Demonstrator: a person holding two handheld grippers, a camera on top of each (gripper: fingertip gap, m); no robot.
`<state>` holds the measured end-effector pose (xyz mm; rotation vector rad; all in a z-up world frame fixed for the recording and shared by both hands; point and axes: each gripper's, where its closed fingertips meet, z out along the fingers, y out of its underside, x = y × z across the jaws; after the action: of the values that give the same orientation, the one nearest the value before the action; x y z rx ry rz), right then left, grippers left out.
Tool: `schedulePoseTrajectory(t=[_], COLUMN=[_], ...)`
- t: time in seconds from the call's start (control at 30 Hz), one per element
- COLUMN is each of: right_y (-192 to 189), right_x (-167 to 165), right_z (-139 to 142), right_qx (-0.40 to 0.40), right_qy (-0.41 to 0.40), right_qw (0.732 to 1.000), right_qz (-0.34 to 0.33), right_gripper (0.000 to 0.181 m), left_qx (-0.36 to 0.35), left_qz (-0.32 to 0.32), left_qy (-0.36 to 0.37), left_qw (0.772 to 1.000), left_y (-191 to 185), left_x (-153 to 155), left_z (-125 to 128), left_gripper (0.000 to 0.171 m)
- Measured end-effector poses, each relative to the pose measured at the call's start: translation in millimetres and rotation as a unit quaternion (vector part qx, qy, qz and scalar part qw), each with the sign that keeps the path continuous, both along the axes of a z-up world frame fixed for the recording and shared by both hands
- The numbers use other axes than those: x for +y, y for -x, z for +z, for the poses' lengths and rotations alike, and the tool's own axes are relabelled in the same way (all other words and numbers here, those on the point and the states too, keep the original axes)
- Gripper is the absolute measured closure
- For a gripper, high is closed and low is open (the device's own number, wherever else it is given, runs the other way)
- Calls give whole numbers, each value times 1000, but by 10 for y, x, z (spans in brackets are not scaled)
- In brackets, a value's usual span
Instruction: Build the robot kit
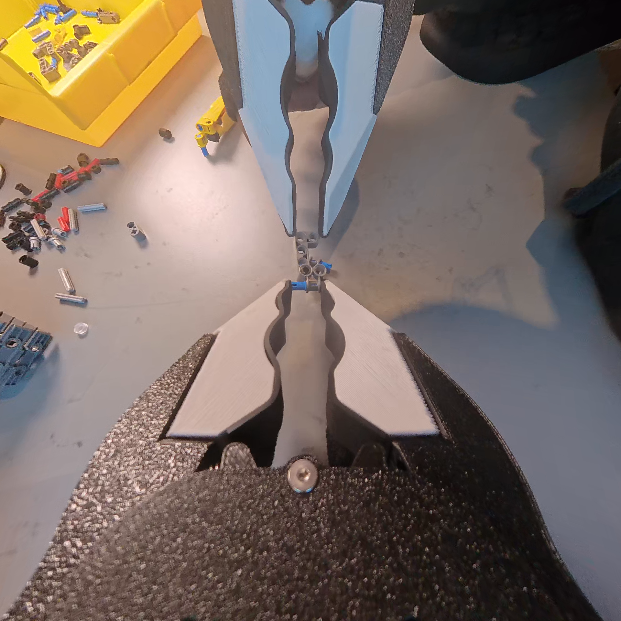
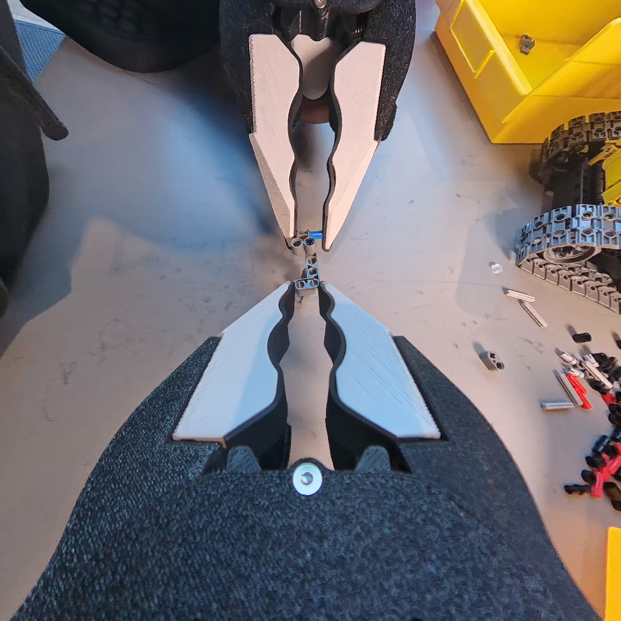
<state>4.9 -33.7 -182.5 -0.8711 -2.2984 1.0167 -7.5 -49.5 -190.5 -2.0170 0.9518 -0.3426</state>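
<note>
Jaws of both grippers clench one small grey assembly [image 1: 308,265] tip to tip: left gripper [image 1: 306,285] on its blue pin end, right gripper [image 2: 306,285] on the holed beam end, above the grey table [image 1: 437,369]; two yellow bins [image 1: 84,67] at a far corner.

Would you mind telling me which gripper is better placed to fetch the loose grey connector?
Probably the right gripper: the grey connector lies beside its fingers, farther from the left gripper. Both grip the small assembly.

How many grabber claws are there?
2. The left gripper sits at the bottom of the left wrist view; the right gripper faces it from the top. Both pinch the small grey part between them.
</note>
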Motion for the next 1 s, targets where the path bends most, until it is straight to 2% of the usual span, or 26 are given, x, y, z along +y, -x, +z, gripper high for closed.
schedulePoseTrajectory(t=[0.33,0.6,0.83,1.0], right_y=[1,-10,54,73], right_x=[20,55,34,30], right_z=[-15,147,217,262], right_qx=[-3,16,43,59], right_qy=[3,33,37,28], right_qw=[1000,999,998,998], right_qz=[-5,-11,-19,-21], right_gripper=[167,168,157,165], left_qx=[-6,-21,-38,-31], left_qz=[3,16,22,22], left_qy=[-10,-44,-77,-95], left_qw=[1000,999,996,995], left_y=[1,27,15,-8], left_x=[19,83,120,123], left_z=[45,173,301,345], left_gripper=[156,156,156,156])
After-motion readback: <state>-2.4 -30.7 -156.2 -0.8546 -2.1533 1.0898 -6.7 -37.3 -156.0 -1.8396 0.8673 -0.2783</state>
